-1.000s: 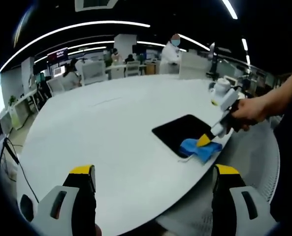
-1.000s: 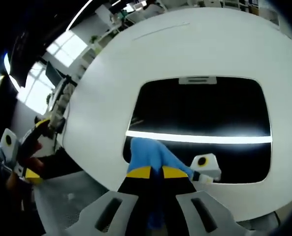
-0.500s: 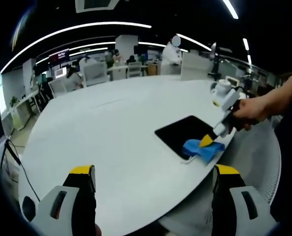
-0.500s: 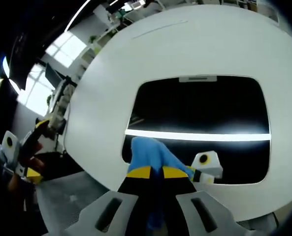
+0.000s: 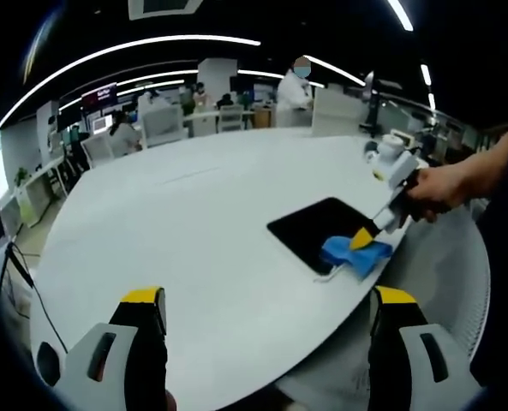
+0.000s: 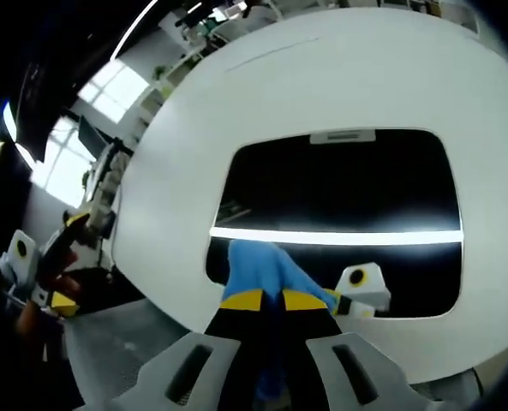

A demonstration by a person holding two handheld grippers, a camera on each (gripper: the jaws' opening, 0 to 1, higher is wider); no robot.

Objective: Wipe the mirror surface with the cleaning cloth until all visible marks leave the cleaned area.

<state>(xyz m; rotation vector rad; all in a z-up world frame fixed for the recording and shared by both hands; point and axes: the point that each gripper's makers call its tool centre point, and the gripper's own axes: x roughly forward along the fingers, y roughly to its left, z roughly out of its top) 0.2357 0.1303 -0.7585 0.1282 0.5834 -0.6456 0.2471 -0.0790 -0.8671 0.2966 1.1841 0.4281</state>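
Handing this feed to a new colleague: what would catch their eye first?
The dark mirror lying flat on the white table, a bright light stripe reflected across it. Then the blue cloth pinched in the right tongs, pressed on the mirror's near edge. The left tongs hang open over the table's near side.

A wide white table spreads ahead; beyond it, office desks, ceiling light strips, bright windows.

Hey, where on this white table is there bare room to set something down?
The white table is bare from the mirror across to its far edge. It is crowded only at the mirror's near corner, where the right gripper presses the blue cloth, close to the table edge.
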